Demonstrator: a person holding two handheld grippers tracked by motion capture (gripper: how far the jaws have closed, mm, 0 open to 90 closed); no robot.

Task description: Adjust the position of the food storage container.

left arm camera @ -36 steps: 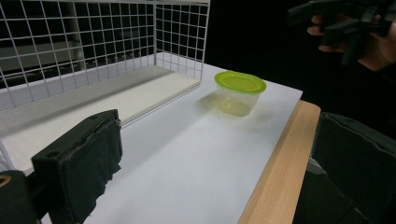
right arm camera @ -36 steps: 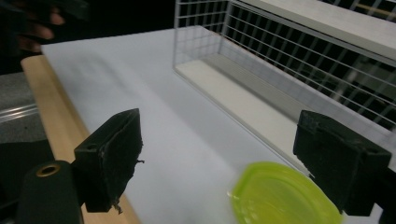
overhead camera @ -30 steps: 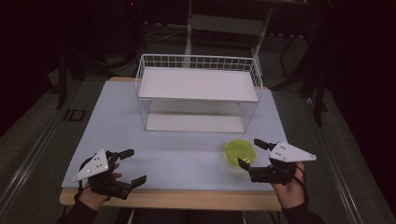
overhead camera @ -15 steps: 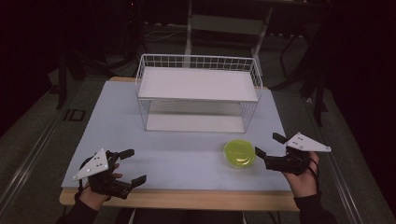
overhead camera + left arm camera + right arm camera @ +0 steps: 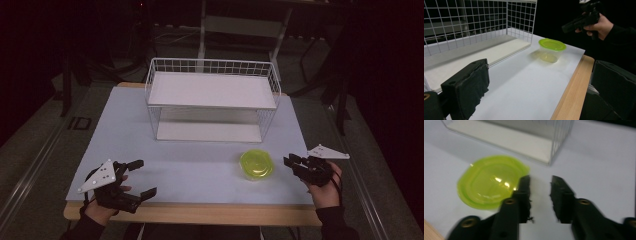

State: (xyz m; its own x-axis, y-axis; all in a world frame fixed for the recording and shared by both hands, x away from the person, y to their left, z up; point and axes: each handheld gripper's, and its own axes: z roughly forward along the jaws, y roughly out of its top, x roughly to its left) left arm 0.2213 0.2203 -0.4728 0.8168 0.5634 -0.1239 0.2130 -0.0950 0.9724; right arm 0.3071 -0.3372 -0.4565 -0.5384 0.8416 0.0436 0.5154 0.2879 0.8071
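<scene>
Both grippers are seen near the front edge of the table point(image 5: 200, 172), and the yellow-green lidded container point(image 5: 256, 164) is taken as the landmark. Since the earlier frames the right gripper point(image 5: 295, 164) has been drawn away from the container: a second ago its jaws were set against the container's right side, and now it is held just to the right of it, apart from it, with nothing between the jaws. In the right gripper view the right gripper point(image 5: 540, 195) is shown with a narrow gap between its jaws, the container lying to the left of the gap and untouched. The container itself is found where it was before, on the white table surface just in front of the right end of the white wire rack point(image 5: 212, 100). The left gripper point(image 5: 141, 177) is held well to the left of the container, close to the table's front edge, its place unchanged across the frames. Its jaws are spread wide and empty, as is confirmed in the left gripper view, where the container is seen standing beyond them.
</scene>
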